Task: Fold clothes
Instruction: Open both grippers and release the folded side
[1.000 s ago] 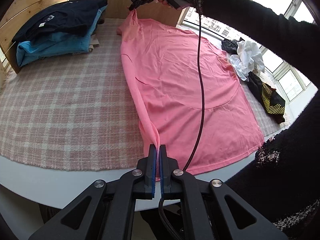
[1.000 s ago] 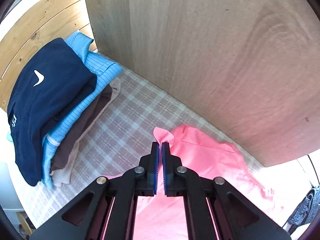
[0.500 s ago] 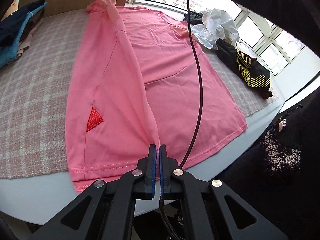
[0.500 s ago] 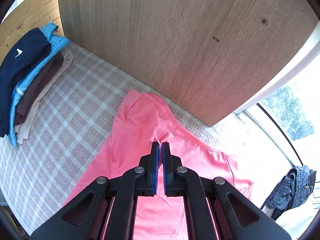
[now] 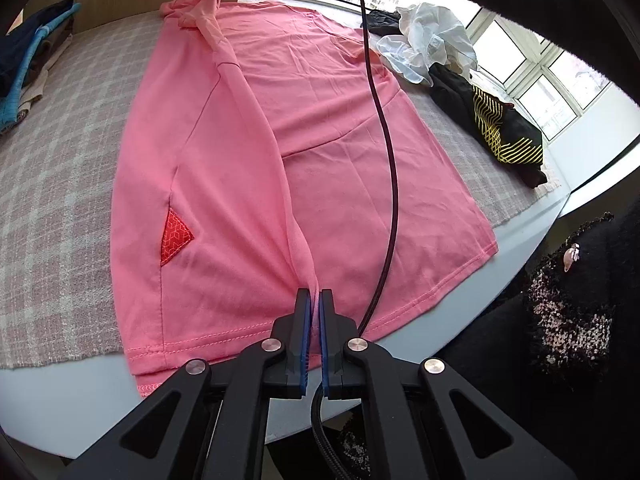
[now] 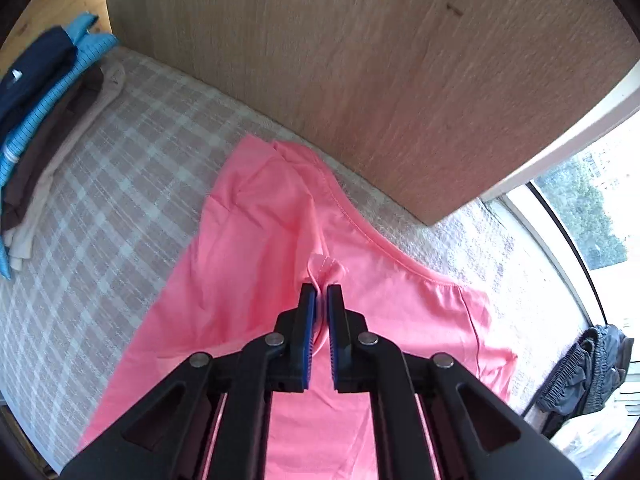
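Observation:
A pink shirt (image 5: 340,160) lies flat on the checked cloth (image 5: 60,160), its left side folded over onto the body. A taut ridge of fabric runs from hem to shoulder between the two grippers. My left gripper (image 5: 316,300) pinches the hem end of that ridge near the table's front edge; its jaws are starting to open with the fabric still between the pads. My right gripper (image 6: 322,292) holds the bunched shoulder end of the pink shirt (image 6: 260,260) close above the cloth; its jaws are opening too, fabric still between them. A red triangle patch (image 5: 174,236) shows on the folded part.
A stack of folded clothes (image 5: 24,64) sits at the far left, by the wooden panel (image 6: 360,60). Unfolded white (image 5: 432,36) and black-and-yellow garments (image 5: 492,128) lie at the right by the window. A black cable (image 5: 388,160) hangs over the shirt. A person's dark sleeve (image 5: 580,320) is at the right.
Both grippers carried the shirt's left edge rightward over the body and came down; the red triangle came into view. The right jaws have parted slightly.

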The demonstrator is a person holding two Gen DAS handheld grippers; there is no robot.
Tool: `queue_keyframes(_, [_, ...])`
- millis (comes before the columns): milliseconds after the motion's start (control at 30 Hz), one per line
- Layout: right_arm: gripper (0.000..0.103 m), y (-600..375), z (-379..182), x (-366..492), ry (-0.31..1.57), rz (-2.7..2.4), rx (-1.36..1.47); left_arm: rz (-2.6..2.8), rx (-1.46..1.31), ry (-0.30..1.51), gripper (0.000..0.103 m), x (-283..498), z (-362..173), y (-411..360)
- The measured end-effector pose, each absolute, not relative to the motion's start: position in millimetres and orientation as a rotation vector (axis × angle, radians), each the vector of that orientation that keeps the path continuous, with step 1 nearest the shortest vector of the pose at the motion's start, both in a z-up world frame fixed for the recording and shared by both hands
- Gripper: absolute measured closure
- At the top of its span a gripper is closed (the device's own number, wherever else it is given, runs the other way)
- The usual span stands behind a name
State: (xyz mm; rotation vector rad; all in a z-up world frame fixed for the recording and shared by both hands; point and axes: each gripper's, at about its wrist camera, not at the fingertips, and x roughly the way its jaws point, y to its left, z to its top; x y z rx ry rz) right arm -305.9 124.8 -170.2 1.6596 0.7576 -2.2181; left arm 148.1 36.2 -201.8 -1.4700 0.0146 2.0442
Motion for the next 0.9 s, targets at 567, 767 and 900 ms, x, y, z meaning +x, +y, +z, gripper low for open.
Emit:
queue_keyframes(567, [0.086, 125, -200, -253, 0.647, -2.041, 1.723, 2.237, -1.568, -0.063, 0.075, 148, -184, -46])
queue_keyframes(767, [0.086, 211, -150, -242, 0.344, -2.202, 1.76, 2.258, -1.564, -0.103, 0.075, 157, -178, -56])
queue_keyframes(900, [0.076, 186, -151, -215, 0.338, -2.107, 1.665, 2.274, -1.59, -0.155, 0.072, 170, -175, -71])
